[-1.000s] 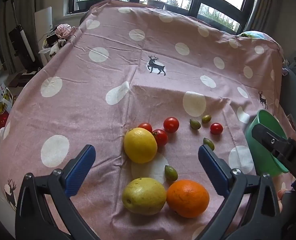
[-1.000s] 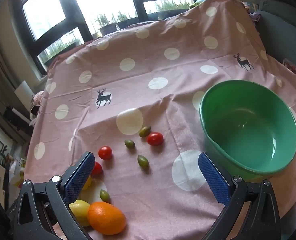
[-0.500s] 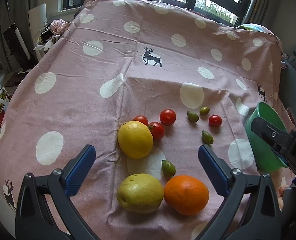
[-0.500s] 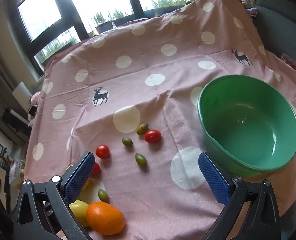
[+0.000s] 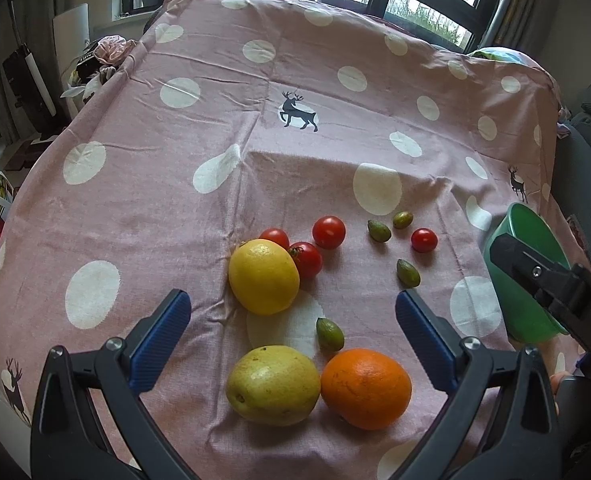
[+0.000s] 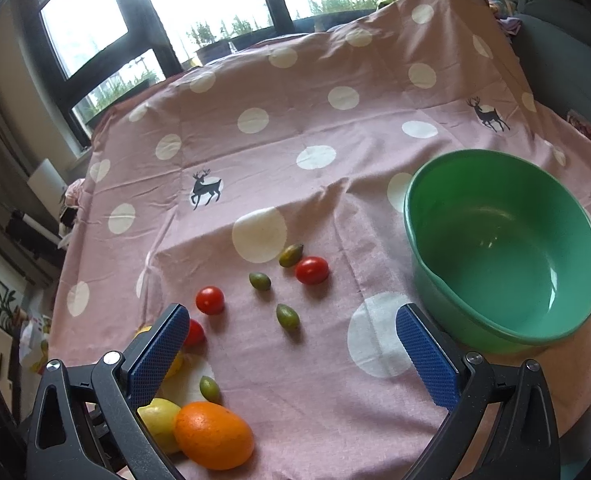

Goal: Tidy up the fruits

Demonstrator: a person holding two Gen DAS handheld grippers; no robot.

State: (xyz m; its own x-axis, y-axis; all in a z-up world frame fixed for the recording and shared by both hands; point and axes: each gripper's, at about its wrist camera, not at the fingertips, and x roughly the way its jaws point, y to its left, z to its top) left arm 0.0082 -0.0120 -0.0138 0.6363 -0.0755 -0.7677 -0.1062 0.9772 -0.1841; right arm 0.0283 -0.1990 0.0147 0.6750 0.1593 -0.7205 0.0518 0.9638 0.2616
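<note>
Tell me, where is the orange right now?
The orange lies on the pink cloth at the near edge, touching the yellow-green fruit on its left, with a small green fruit just behind it.

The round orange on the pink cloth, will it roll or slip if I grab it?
The round orange would probably roll if nudged. Its dimpled skin likely grips well. The yellow-green pear touching it may shift.
</note>
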